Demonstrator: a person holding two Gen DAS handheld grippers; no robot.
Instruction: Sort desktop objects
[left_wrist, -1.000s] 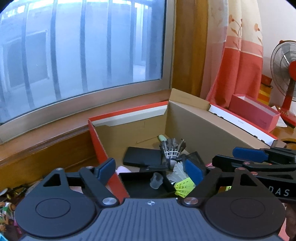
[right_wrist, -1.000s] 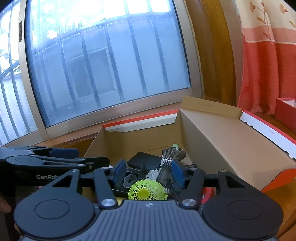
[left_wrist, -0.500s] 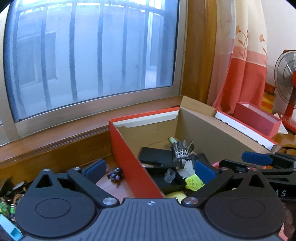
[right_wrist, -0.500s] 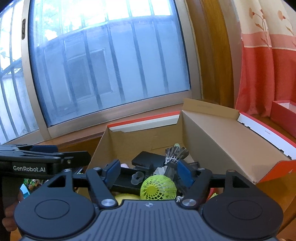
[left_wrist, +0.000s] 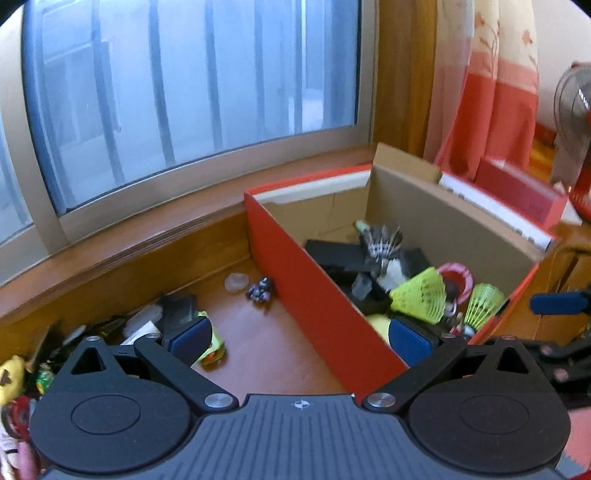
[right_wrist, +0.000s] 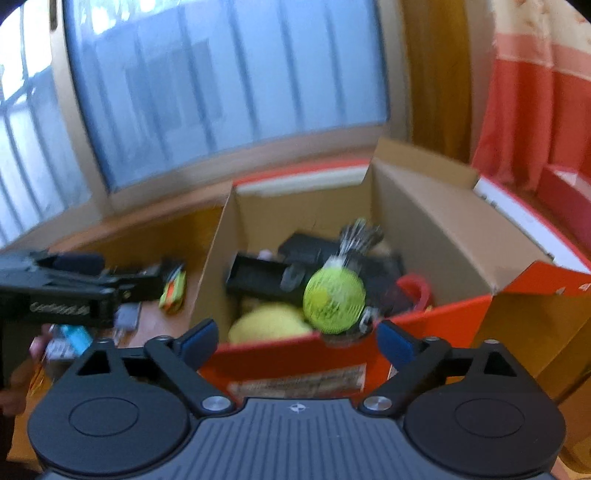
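Both tongs, left (left_wrist: 299, 338) and right (right_wrist: 297, 338), gaped empty before the red box (left_wrist: 317, 295); swinging carelessly risked clipping its wall.

Large window (left_wrist: 192, 81) across the back wall, pale metal frame, vertical bars outside the glass; flat bluish daylight comes through. Below it a wooden sill (left_wrist: 147, 236), varnished brown, stepping down to a reddish-brown wooden desktop (left_wrist: 258, 347). Right of the window, a dark wood upright (left_wrist: 402, 74), then a curtain (left_wrist: 491, 92), cream with a floral print above, orange-red below. Far right, a standing fan (left_wrist: 574, 107), partly cut off.
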